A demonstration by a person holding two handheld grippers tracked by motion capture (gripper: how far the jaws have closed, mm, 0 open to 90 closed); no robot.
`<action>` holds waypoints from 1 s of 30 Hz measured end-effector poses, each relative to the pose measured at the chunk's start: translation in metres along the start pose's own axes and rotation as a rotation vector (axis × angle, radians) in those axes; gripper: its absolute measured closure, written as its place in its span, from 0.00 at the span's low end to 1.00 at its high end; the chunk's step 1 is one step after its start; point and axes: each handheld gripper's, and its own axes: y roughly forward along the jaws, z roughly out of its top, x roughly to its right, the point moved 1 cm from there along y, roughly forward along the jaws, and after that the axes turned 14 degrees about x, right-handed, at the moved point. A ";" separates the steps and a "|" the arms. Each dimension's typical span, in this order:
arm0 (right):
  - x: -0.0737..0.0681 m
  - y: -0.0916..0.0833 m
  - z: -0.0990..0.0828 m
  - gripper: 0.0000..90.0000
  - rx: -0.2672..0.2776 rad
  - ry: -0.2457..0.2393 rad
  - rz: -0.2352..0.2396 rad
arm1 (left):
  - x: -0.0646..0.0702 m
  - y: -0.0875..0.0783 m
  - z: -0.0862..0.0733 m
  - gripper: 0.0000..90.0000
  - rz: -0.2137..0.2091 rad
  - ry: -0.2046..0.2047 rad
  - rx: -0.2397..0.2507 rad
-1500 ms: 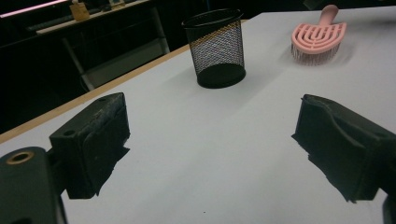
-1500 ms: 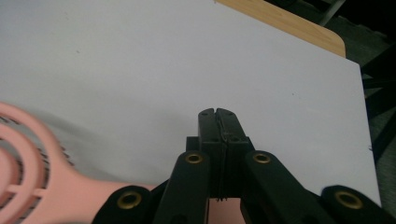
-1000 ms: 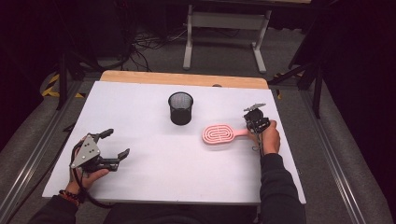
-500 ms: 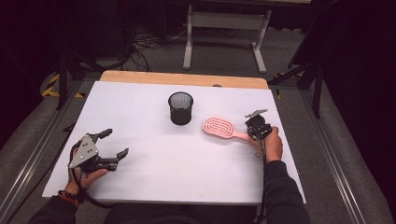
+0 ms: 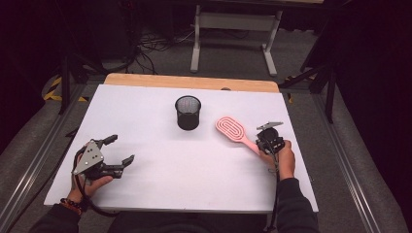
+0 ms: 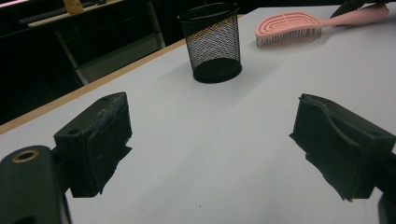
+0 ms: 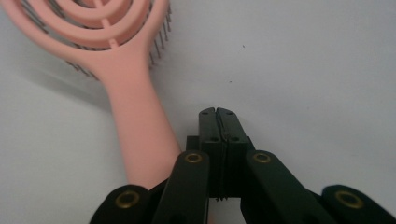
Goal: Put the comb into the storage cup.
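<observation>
White surface [image 5: 194,194] with a wooden strip along its far edge, seen from the person's side. Item one: black mesh cup [image 5: 188,112], upright, near the middle toward the far edge. Item two: pink hairbrush [image 5: 233,130], lying to the right of the cup and apart from it, oval head toward the cup, bristles downward, handle running back to the right hand. Item three: right tool [image 5: 268,141], held in the right hand [image 5: 282,158] at the handle end of the hairbrush; in the right gripper view its jaws are clenched flat together with nothing between them, the pink handle passing just beside and under them. Item four: left tool [image 5: 116,150], held in the left hand [image 5: 90,182] near the left front corner, released, jaws spread wide, well apart from cup and hairbrush.
</observation>
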 end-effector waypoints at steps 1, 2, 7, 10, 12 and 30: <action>0.000 -0.001 -0.002 1.00 0.015 0.005 -0.002 | 0.000 0.001 0.000 0.14 -0.001 0.003 -0.001; 0.000 -0.002 -0.002 1.00 0.008 0.003 0.012 | 0.001 0.002 -0.001 0.14 -0.011 0.002 -0.006; 0.000 -0.007 -0.004 0.99 -0.005 0.012 0.059 | 0.000 0.002 -0.001 0.14 -0.017 0.005 -0.009; 0.000 -0.011 -0.006 0.99 -0.007 0.010 0.071 | 0.001 0.001 -0.001 0.15 -0.013 0.012 -0.014; -0.001 -0.012 -0.008 0.99 -0.006 0.001 0.072 | 0.000 0.000 -0.002 0.15 -0.027 0.010 -0.022; -0.008 -0.024 -0.015 0.99 -0.025 -0.052 0.091 | 0.001 0.001 -0.002 0.12 -0.060 0.015 -0.036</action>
